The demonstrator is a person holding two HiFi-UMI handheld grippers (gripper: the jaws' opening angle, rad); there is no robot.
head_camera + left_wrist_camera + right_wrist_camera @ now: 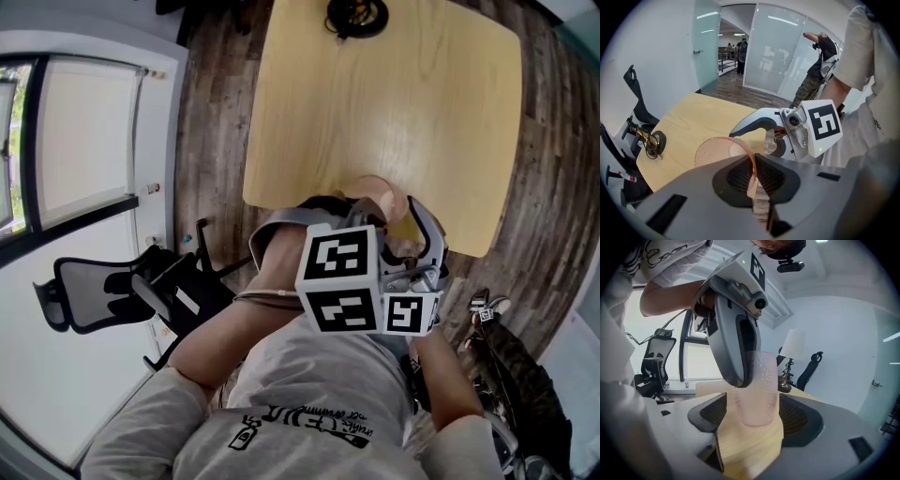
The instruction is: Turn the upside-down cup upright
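Note:
A pink, dimpled, see-through cup [756, 385] stands mouth up near the front edge of the wooden table [375, 94]. My left gripper [754, 183] comes down from above and is shut on the cup's rim [740, 143]; its grey finger [736, 343] covers the cup's left side in the right gripper view. My right gripper [754, 414] lies low and nearly level, jaws open on either side of the cup, with a slit of table showing at the left pad. In the head view the cup [380, 195] peeks out beyond the marker cubes [342, 277]. Whether its base touches the table I cannot tell.
A dark ornament stand [356, 17] sits at the far end of the table, also visible as the stand [651, 143]. A black office chair [103, 295] is on the floor to the left. A second person [825, 51] stands by the glass wall.

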